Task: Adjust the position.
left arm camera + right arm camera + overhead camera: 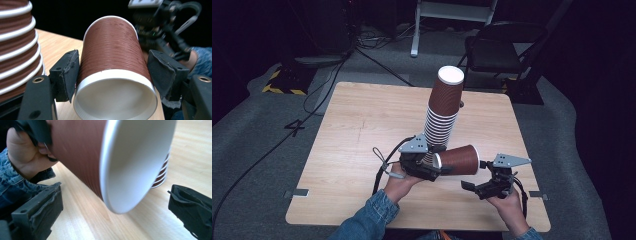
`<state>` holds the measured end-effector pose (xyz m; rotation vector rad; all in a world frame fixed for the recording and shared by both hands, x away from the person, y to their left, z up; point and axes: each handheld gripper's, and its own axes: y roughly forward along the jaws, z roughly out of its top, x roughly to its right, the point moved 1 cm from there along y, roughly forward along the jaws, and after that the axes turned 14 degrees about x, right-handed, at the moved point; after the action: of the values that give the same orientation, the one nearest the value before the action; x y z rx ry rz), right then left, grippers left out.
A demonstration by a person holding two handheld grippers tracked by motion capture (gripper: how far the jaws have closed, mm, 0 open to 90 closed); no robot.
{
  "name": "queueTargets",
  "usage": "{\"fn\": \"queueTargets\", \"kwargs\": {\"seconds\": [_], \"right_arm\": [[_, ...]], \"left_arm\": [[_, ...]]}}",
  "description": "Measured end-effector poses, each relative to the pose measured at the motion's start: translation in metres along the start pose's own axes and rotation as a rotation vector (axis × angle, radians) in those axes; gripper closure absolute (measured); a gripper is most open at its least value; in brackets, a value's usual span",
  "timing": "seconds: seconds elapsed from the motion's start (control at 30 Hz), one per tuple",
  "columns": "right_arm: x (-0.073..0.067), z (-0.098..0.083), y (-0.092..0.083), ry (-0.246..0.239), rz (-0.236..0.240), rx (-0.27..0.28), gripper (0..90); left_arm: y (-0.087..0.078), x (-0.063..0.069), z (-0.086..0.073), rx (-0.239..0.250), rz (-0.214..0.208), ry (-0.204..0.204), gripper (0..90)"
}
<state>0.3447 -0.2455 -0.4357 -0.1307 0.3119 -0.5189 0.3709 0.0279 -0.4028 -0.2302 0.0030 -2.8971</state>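
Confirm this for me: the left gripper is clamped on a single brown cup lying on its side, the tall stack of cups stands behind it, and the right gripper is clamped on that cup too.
Not quite. The right gripper is open, its jaws spread clear of the single brown cup, as the right gripper view shows. The rest holds: the left gripper is clamped on the cup, with the stack of cups behind.

— What does the person wear?
— Blue denim sleeves (373, 216), cuffs at the wrists.
— And the tools?
— Both are black. The left gripper (432, 165) and the right gripper (474, 186) each carry a grey three-cornered plate with small holes; black cables trail off. Jaw pads look worn, brass rivets below.
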Motion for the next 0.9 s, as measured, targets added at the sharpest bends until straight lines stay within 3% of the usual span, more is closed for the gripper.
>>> {"fn": "queueTargets", "kwargs": {"seconds": [0.17,0.3,0.43,0.5,0.77,0.9], "right_arm": [[0.0,-0.004,0.01,0.025,0.036,-0.002,0.0],[0.0,-0.003,0.016,0.05,0.085,0.028,0.1],[0.001,0.001,0.013,0.062,0.102,0.058,0.3],[0.003,0.003,0.009,0.075,0.106,0.076,0.3],[0.004,0.012,-0.003,0.036,0.059,0.108,1.0],[0.003,0.018,-0.004,0.021,0.06,0.119,2.1]], "left_arm": [[-0.002,0.001,0.002,0.053,-0.03,-0.013,28.0],[0.0,0.001,0.0,0.04,-0.033,-0.006,27.9],[-0.001,0.0,-0.001,0.039,-0.039,-0.009,27.8],[0.001,0.001,-0.002,0.022,-0.041,-0.003,27.8],[0.011,0.005,-0.009,-0.069,-0.037,0.039,28.1],[0.016,0.008,-0.012,-0.092,-0.037,0.06,28.3]]}}
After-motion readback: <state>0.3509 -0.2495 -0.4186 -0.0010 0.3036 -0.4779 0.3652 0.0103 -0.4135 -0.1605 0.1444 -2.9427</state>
